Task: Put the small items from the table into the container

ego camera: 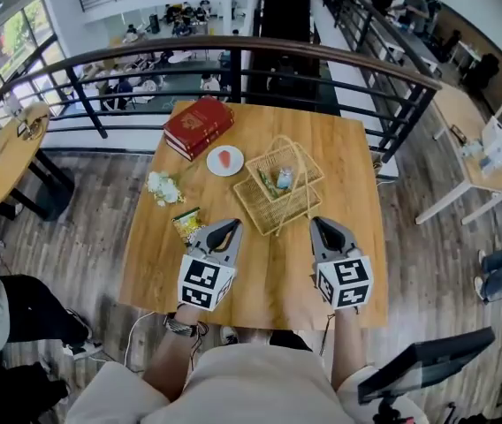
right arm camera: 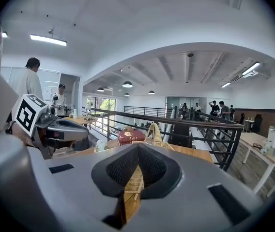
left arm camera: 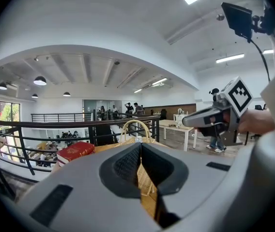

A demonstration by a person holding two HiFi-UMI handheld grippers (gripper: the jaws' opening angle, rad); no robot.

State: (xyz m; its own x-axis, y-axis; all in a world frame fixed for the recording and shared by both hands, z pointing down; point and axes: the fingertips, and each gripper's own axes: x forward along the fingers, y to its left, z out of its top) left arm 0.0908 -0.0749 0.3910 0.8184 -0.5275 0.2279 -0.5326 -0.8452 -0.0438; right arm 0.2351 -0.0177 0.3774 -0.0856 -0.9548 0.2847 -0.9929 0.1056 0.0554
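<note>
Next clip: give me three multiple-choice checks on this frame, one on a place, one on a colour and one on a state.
1. Where does the red book lie?
A) on the floor
B) at the table's far left corner
C) inside the wicker basket

2. What colour is the small plate?
A) white
B) black
C) blue

3. How do the jaws of the left gripper and the right gripper stand?
A) both wide open
B) both shut, empty
C) left open, right shut

Key:
1. B, the book lies by the railing, outside the basket.
2. A, the plate's rim is white.
3. B, each gripper view shows the pads together with nothing between them.
</note>
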